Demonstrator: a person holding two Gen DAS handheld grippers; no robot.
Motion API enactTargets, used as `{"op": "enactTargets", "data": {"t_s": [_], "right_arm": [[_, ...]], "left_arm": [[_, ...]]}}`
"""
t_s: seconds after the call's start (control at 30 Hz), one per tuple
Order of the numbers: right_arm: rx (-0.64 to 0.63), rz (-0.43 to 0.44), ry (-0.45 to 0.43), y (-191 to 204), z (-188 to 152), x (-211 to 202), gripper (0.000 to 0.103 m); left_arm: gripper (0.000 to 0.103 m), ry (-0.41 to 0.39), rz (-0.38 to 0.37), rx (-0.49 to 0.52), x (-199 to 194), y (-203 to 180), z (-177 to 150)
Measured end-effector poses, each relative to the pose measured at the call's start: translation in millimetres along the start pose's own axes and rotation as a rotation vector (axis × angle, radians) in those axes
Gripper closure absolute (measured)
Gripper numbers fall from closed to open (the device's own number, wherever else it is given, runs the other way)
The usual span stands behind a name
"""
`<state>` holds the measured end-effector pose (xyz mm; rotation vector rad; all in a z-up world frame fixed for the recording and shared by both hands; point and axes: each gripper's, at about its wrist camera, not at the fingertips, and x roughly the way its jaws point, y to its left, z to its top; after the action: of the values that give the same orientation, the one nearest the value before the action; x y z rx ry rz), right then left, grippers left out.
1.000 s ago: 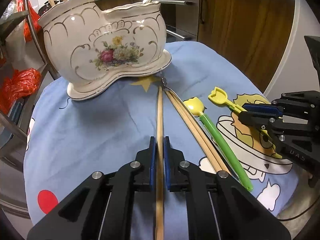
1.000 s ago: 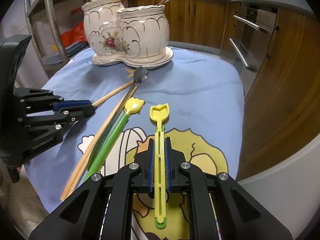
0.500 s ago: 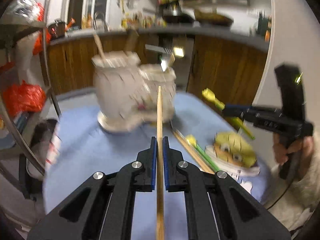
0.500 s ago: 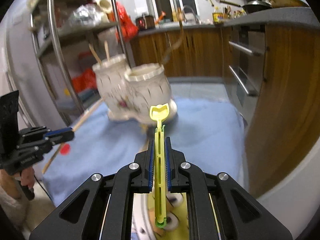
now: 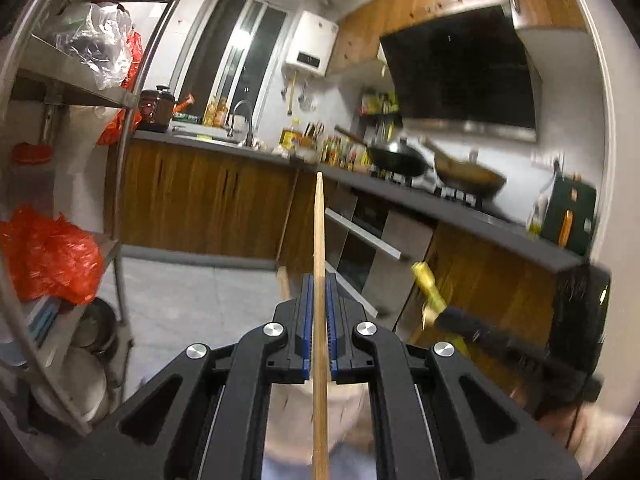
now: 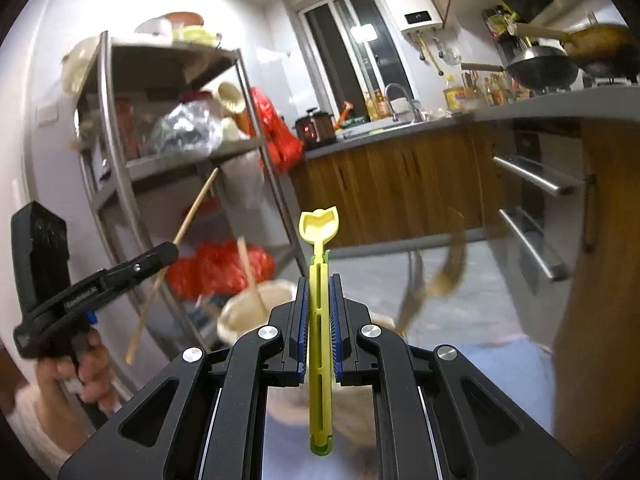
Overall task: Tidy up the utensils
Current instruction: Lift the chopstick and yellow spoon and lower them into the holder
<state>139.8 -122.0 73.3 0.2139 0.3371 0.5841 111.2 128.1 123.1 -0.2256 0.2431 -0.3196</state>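
Utensils: chopstick [image 5: 319, 240] and yellow scoop [image 6: 319, 236] now lifted off the table, airborne.
Left gripper [image 5: 319, 312]: pinching chopstick, tip at 12 o'clock.
Right gripper [image 6: 319, 316]: clamped on scoop.
Holder [image 6: 248, 312]: blurred, 11 o'clock below; insertion next.

Two grippers are seen: the left gripper [image 5: 319, 280] and the right gripper [image 6: 319, 280]. One wooden chopstick [image 5: 319, 264] and one yellow plastic utensil [image 6: 319, 280] are counted between the jaws. One ceramic holder [image 6: 244, 316] is made out, blurred, with two sticks [image 6: 250, 276] counted in it. Two pans [image 5: 432, 162] are counted on the stove, and one metal rack [image 6: 120, 168]
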Motion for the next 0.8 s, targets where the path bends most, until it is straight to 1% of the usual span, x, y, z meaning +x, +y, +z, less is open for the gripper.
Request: {"op": "enactTargets", "data": {"t_s": [0.17, 0.37, 0.47, 0.6, 0.7, 0.8], "right_arm": [[0.057, 0.028, -0.025, -14, 1, 32, 0.092], [0.009, 0.006, -0.032, -12, -8, 52, 0.092], [-0.008, -0.01, -0.018, -12, -15, 61, 0.092], [-0.047, -0.031, -0.014, -9, -21, 64, 0.092], [-0.068, -0.033, -0.005, -6, -25, 62, 0.092], [-0.079, -0.032, -0.001, -5, -29, 57, 0.092]], "left_arm": [[0.097, -0.076, 0.009, -0.033, 37, 0, 10], [0.097, -0.14, 0.044, -0.04, 64, 2, 0], [0.097, -0.151, 0.034, -0.053, 66, 5, -8], [0.097, -0.142, 0.045, -0.02, 71, 6, -17], [0.097, -0.142, 0.033, -0.007, 62, 4, -22], [0.097, -0.144, 0.045, 0.028, 48, 0, -25]]}}
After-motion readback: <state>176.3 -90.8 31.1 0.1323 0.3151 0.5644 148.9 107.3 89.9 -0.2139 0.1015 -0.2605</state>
